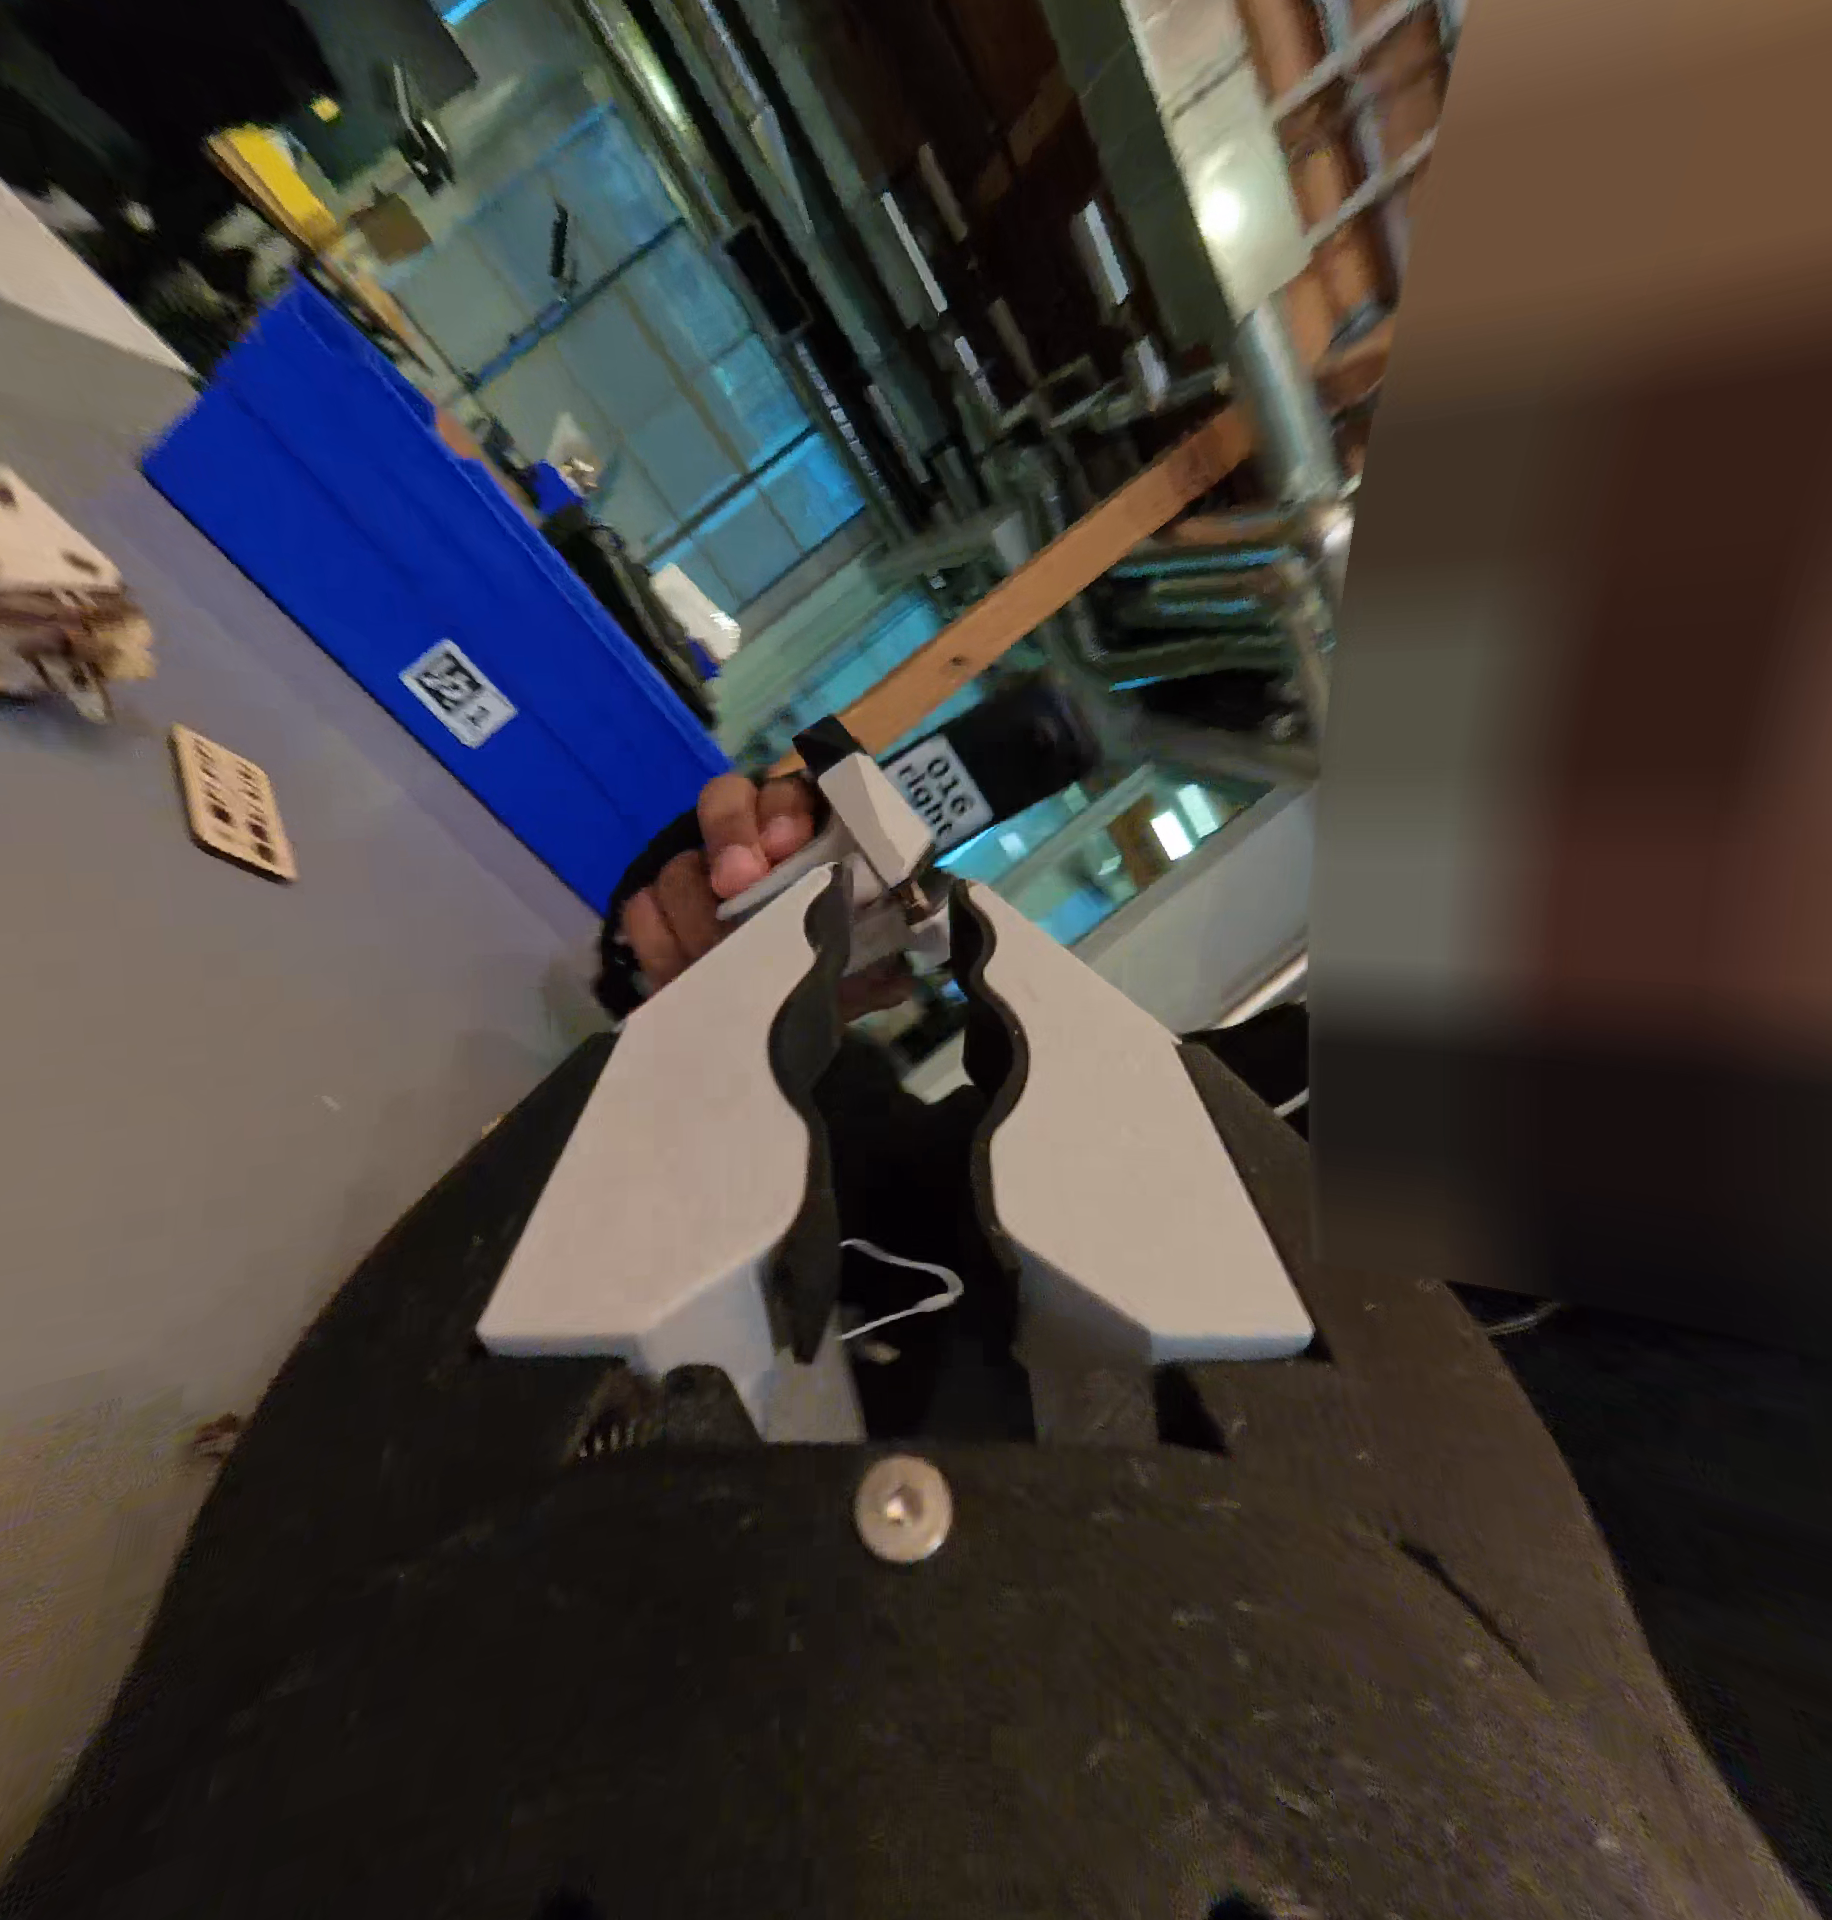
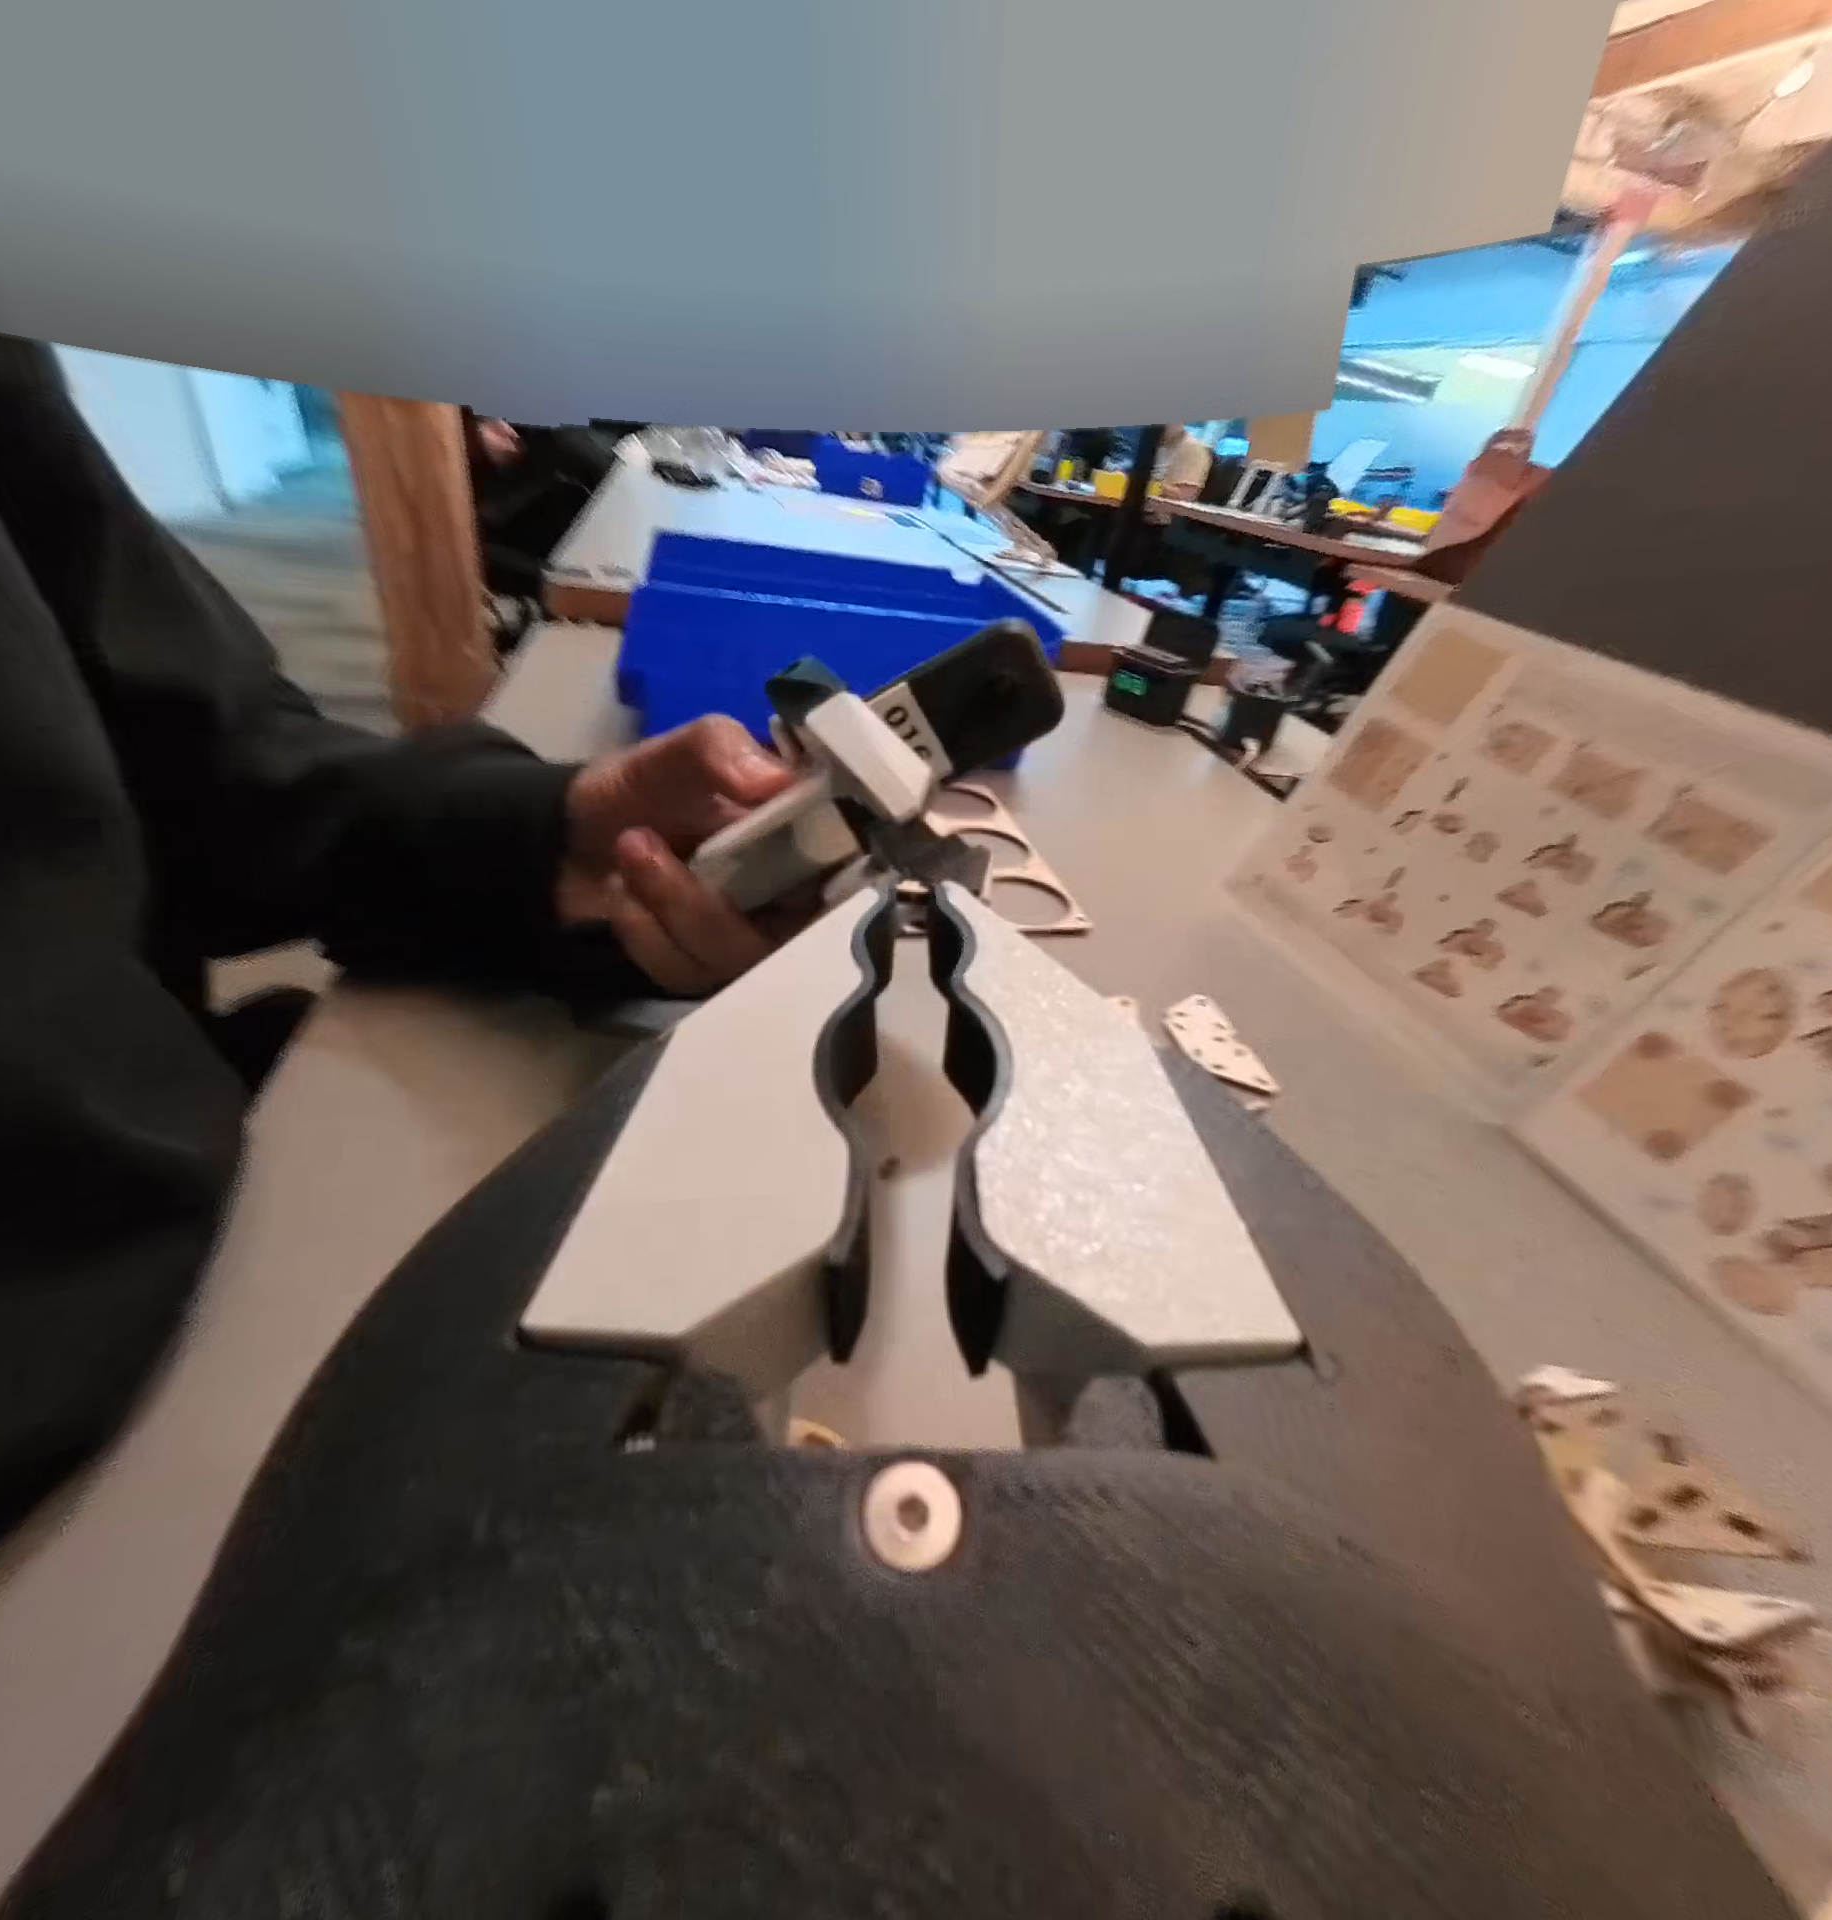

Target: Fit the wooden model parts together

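In the left wrist view my left gripper is tilted above the grey table, its fingertips clearly apart. Just beyond them a hand holds the right gripper, whose white finger block points at my jaws. In the right wrist view my right gripper has its fingertips almost together, leaving only a thin slit. The left gripper, held by a hand in a dark sleeve, has its dark fingers just past my tips. The picture is blurred at the tips.
A blue bin stands at the table's far side and also shows in the right wrist view. Flat wooden parts lie about: a slotted plate, a stack, a ring sheet, a holed plate. Picture sheets stand at right. My left and right fingertips are right by each other. Both grippers' tips are roughly 20 centimeters from the stack.
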A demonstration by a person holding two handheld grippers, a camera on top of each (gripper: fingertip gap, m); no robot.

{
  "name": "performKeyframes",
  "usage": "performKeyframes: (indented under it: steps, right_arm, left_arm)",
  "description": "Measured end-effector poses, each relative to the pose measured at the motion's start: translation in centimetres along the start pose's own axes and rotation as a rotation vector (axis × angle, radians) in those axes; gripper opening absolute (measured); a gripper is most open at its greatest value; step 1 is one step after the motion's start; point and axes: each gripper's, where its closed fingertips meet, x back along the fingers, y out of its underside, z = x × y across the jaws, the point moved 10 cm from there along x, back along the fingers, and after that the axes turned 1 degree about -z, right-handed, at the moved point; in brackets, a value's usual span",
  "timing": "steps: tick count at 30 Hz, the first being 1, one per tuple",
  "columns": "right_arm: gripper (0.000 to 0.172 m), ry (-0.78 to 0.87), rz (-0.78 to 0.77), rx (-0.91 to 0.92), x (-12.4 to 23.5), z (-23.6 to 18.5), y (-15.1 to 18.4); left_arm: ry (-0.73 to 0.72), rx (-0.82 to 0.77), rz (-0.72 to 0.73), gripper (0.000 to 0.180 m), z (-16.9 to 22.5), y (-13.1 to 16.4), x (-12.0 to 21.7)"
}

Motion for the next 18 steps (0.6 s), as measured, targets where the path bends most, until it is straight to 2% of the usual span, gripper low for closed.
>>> performKeyframes:
  steps: [6,11,14,18]
  right_arm:
    - [0.004,-0.101,0.086,-0.206,0.4,0.8,-0.2]
    - [0.003,-0.252,0.112,-0.532,0.0,1.9,1.0]
    - [0.003,-0.335,0.103,-0.661,-0.4,2.1,1.8]
    - [0.002,-0.379,0.123,-0.725,-0.5,2.2,2.1]
  left_arm:
    - [-0.189,-0.433,-0.059,0.008,2.6,0.2,-0.5]
    - [-0.334,-0.715,-0.115,0.009,3.7,1.1,-1.3]
    - [-0.384,-0.826,-0.119,0.01,4.1,1.5,-1.6]
    - [-0.392,-0.877,-0.133,0.005,4.3,1.8,-1.7]
